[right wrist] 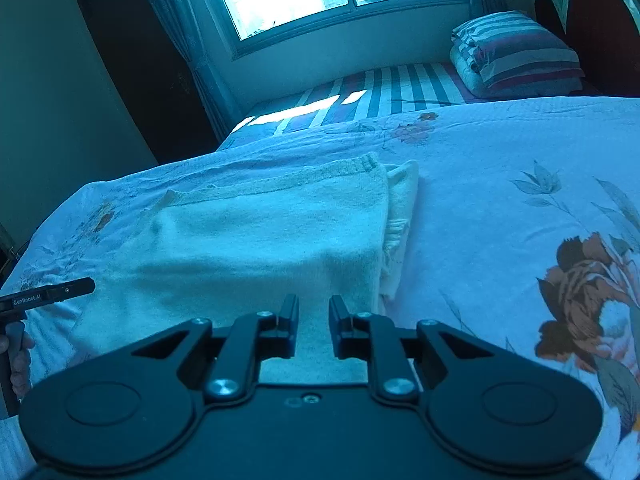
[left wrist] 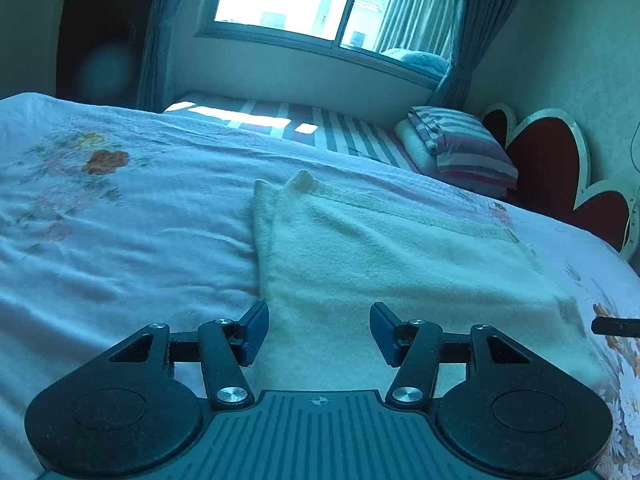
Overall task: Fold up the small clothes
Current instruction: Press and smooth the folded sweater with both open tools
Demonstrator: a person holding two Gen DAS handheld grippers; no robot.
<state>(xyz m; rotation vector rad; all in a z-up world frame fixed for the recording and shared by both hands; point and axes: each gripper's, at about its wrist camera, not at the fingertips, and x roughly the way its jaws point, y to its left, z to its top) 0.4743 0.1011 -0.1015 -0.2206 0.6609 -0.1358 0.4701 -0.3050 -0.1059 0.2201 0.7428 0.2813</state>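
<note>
So the sweater (left wrist: 400, 264) is lying flat on the bedspread (left wrist: 120, 240), already folded into a chunky rectangle, and both grippers hang just short of its near edge with nothing in them.

In the left wrist view it fills the middle and right of the frame. Its left side edge runs from bottom centre up toward the middle, and the ribbed hem runs along the far side toward the right. The left gripper (left wrist: 319, 330) has its fingers well apart, empty, sitting astride that left edge at the near corner.

In the right wrist view the sweater takes up the centre and left, with its right edge and a bit of tucked sleeve (right wrist: 400, 216) showing just right of centre. The right gripper (right wrist: 313, 326) has only a narrow gap between its fingers, nothing pinched, cloth directly ahead.

The long axis looks like it runs side to side between the two hands, so each hand is nearer its own end. My guess is that the next fold goes away from the camera, near edge to hem.
</note>
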